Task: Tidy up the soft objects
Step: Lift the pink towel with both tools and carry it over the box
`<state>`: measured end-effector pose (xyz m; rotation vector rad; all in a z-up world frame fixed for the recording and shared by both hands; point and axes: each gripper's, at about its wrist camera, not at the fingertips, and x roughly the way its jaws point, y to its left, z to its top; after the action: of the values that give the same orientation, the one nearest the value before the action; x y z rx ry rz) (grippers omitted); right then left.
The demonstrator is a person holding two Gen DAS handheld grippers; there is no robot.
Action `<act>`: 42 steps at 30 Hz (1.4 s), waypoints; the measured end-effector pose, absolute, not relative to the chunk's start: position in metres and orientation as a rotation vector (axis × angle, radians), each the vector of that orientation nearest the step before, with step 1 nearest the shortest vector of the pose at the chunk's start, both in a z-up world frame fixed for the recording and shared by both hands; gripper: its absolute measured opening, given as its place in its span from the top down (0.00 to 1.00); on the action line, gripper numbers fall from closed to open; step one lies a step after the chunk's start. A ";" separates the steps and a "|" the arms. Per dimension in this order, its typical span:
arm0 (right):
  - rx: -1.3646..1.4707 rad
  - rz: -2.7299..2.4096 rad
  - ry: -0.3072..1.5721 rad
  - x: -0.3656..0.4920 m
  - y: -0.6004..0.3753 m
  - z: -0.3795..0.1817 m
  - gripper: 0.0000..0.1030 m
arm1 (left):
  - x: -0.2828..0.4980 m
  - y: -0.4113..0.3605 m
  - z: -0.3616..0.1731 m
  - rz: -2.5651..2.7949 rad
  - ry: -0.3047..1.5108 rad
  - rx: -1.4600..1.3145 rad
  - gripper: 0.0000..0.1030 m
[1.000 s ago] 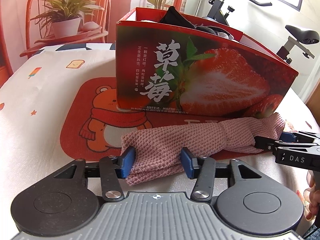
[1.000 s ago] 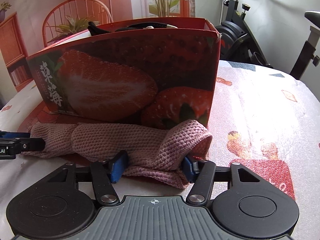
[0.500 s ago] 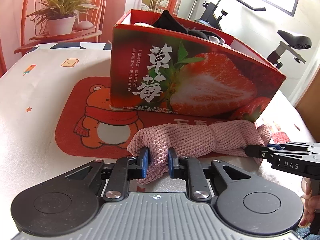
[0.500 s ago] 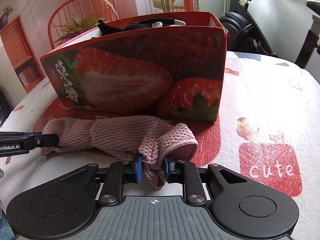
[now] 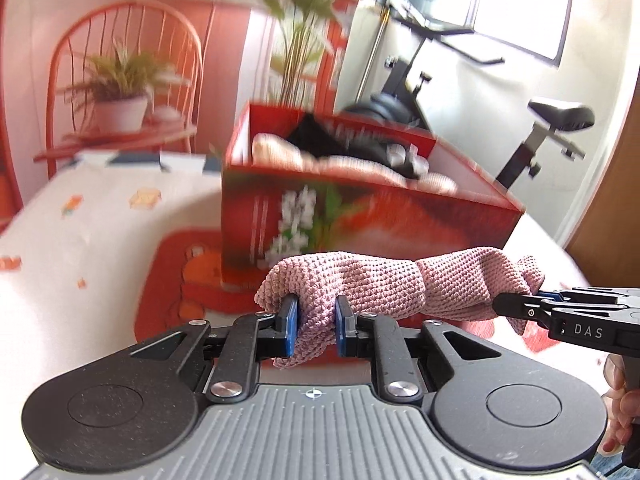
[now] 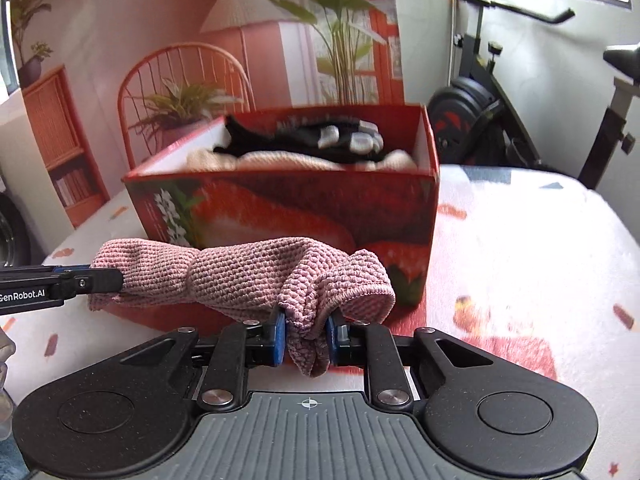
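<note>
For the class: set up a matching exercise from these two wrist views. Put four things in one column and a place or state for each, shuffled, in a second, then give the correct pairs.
Things:
1. pink knit cloth
2. black glove
3. strawberry box
4. left gripper

Place or state:
A. lying on top inside the box
B. standing on the table behind the cloth
C. clamped on the cloth's left end
D. held at both ends

Pairs: 1-D, 2-A, 3-B, 4-C

A pink knitted cloth [image 5: 384, 284], a red strawberry-printed box [image 6: 288, 208], black and cream fabrics [image 6: 304, 148] inside.
</note>
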<state>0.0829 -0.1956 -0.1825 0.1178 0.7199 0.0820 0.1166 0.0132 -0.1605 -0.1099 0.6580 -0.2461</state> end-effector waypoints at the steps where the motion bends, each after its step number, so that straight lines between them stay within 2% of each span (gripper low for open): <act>1: 0.111 0.086 0.703 0.082 -0.195 -0.176 0.83 | 0.115 0.014 -0.155 -0.247 0.637 -0.108 0.81; 11: 0.053 0.113 0.590 0.094 -0.195 -0.124 0.83 | 0.120 0.012 -0.120 -0.242 0.522 -0.117 0.81; 27: 0.069 0.069 0.585 0.171 -0.219 -0.101 0.83 | 0.180 -0.008 -0.082 -0.273 0.430 -0.062 0.81; 42: -0.011 0.064 0.834 0.258 -0.223 -0.151 0.83 | 0.248 -0.018 -0.119 -0.362 0.696 0.023 0.81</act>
<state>0.2577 -0.2234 -0.1508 -0.0114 0.8337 0.0640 0.2475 -0.0176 -0.1191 0.0231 0.6957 -0.3624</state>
